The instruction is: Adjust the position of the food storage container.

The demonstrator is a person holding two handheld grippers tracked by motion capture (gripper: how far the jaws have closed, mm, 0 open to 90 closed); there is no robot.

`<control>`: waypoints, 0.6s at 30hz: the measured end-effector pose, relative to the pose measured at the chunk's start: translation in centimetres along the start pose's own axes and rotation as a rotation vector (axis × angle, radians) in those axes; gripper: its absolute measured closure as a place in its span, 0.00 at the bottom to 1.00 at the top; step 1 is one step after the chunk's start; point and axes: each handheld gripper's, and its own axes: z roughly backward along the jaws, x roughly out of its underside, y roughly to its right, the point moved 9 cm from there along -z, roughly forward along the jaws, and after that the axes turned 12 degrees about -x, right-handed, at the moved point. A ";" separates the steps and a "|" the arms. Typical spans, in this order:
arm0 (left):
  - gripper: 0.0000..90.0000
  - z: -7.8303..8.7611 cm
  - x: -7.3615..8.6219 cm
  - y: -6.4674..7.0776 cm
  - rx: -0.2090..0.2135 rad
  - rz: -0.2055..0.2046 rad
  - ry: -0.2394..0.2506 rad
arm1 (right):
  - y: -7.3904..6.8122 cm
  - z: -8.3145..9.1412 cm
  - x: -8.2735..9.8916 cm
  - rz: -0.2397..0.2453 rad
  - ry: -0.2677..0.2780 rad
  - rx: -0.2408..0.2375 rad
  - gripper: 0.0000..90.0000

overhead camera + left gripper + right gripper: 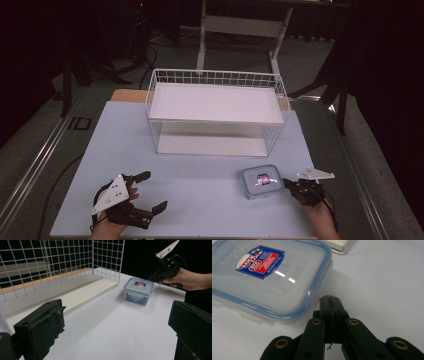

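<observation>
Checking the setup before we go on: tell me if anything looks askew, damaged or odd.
Little stands out. The food container sits flat on the table with its lid on, turned slightly askew to the table edge. The wire basket stands upright. The left tongs show a frayed pad; the right tongs are shut by the container's corner.

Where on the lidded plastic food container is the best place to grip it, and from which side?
Probably across two opposite side walls of the container, coming down from above. It sits flat and upright on the table, lid on, its low square body likely narrower than open jaws. The right gripper is shut at its right edge and would need to open; the left gripper is open.
</observation>
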 end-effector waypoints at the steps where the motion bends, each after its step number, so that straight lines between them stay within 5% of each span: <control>1: 0.01 0.0 0.0 0.0 0.001 -0.001 0.000 | -0.2 -0.2 -0.2 -0.003 0.000 -0.011 1.00; 18: 0.01 0.0 0.0 0.1 0.006 0.001 -0.002 | -5.6 -3.8 -2.3 0.052 -0.014 -0.144 1.00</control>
